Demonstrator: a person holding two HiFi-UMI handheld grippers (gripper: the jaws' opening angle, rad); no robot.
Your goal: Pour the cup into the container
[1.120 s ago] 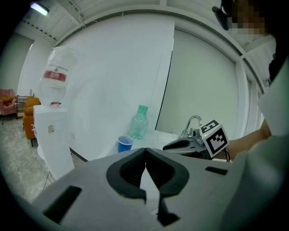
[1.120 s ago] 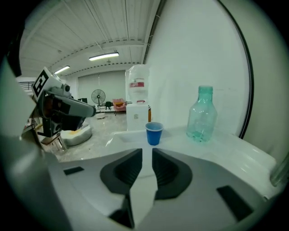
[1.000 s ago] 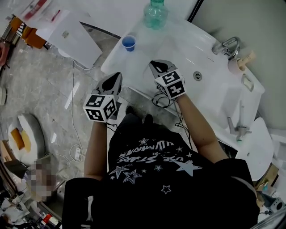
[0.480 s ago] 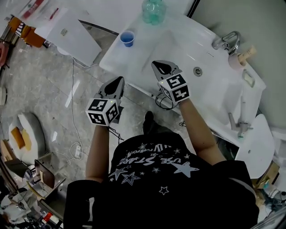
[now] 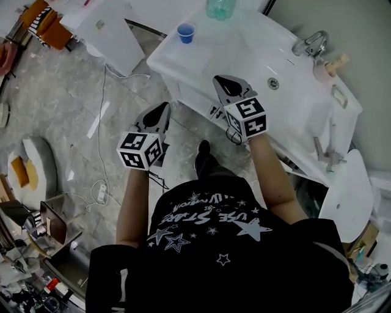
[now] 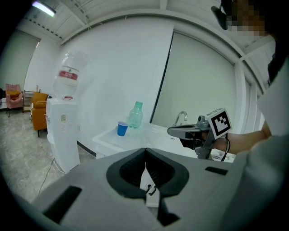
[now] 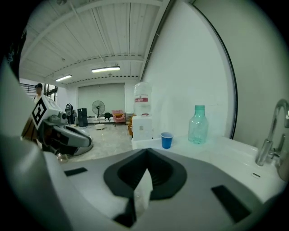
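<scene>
Here both claws are shut, jaws together with nothing between them. The left claw [image 5: 161,111] hangs over the floor [image 5: 67,116] beside the white worktop [image 5: 201,61], and the right claw [image 5: 222,82] is above its near edge. The blue cup [image 5: 186,32] stands upright at the far side near the green bottle [image 5: 220,7], well apart from both claws.

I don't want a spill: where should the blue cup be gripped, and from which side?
Best by the side wall of the blue cup, about mid-height, jaws level. It stands upright and open-topped near the counter's corner, so a level side grip should keep it steady. Come from the person's side; the bottle stands beyond it to the right. The right hand-held gripper, shut, must open first.
</scene>
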